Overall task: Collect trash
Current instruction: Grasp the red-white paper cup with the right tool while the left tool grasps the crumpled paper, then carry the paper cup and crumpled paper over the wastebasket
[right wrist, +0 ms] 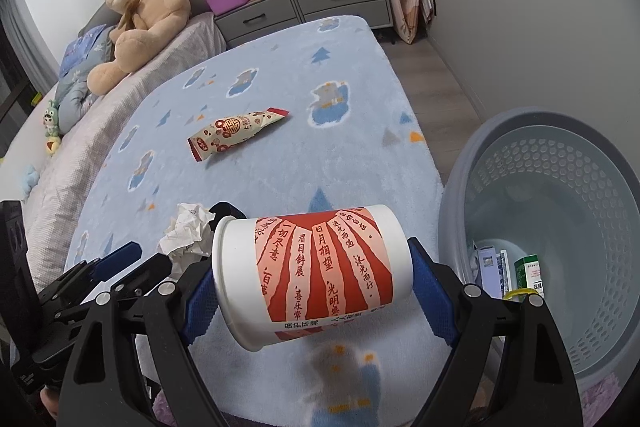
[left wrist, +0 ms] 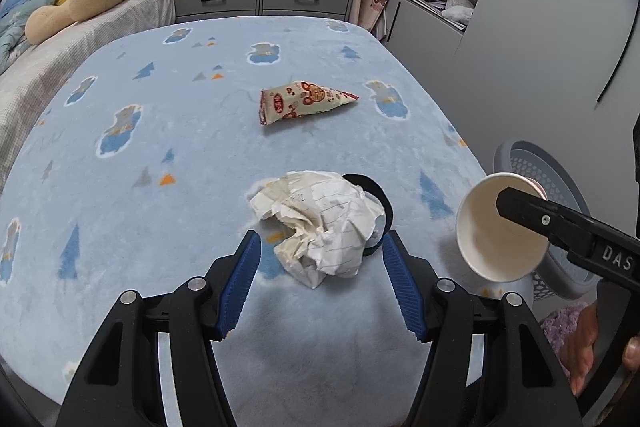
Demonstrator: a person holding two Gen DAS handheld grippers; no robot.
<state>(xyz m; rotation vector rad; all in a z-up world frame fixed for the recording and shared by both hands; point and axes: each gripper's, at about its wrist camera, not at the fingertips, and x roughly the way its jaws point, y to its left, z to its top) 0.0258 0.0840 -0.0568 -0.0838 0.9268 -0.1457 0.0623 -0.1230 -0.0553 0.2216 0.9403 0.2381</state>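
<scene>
Right tongs (right wrist: 316,275) clamp paper cup (right wrist: 312,275) sideways | left tongs (left wrist: 320,259) agape, crumpled paper (left wrist: 320,223) between tips, untouched

Crumpled paper (left wrist: 320,223) lies on the blanket (left wrist: 160,131), snack wrapper (left wrist: 304,101) behind it

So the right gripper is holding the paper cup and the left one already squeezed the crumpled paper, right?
Not quite. The right gripper does hold the paper cup, but the left gripper has not squeezed the crumpled paper yet. The left wrist view shows its blue pads apart, with the paper lying on the blanket just ahead of them.
</scene>
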